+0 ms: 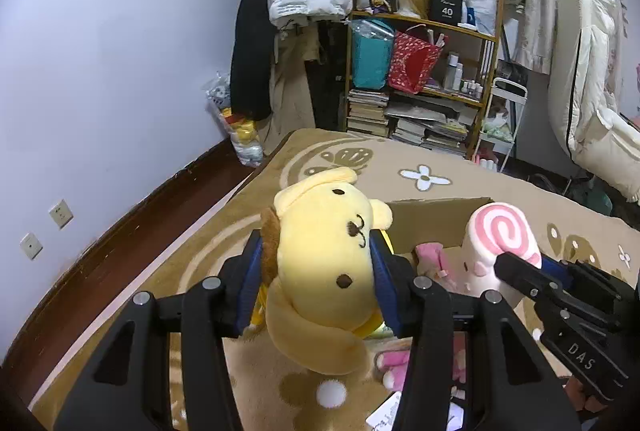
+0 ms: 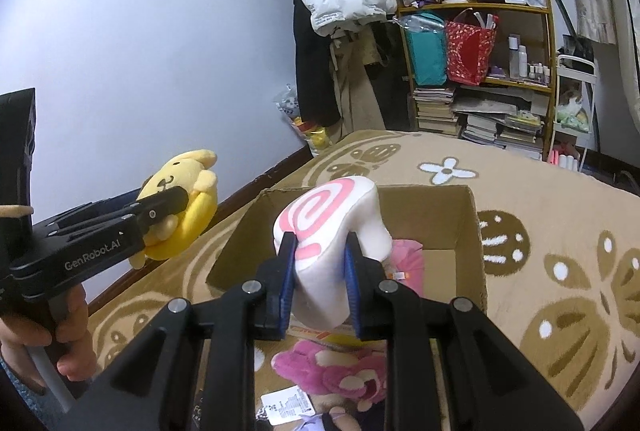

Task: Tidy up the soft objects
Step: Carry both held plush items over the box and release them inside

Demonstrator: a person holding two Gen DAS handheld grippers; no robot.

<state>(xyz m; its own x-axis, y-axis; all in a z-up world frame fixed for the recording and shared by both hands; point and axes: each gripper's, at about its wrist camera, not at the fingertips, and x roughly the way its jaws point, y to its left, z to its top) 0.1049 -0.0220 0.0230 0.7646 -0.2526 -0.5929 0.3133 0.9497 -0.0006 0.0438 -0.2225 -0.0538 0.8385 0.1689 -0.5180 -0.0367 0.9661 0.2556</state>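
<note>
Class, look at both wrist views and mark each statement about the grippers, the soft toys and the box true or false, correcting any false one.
1. The left gripper is shut on the yellow dog toy. True.
2. The right gripper is open and holds nothing. False: it is shut on the white toy with a pink swirl.
3. The cardboard box stands open on the patterned rug. True.
4. The box has nothing in it. False: a pink soft thing lies inside.
5. A pink plush toy lies below the right gripper. True.
</note>
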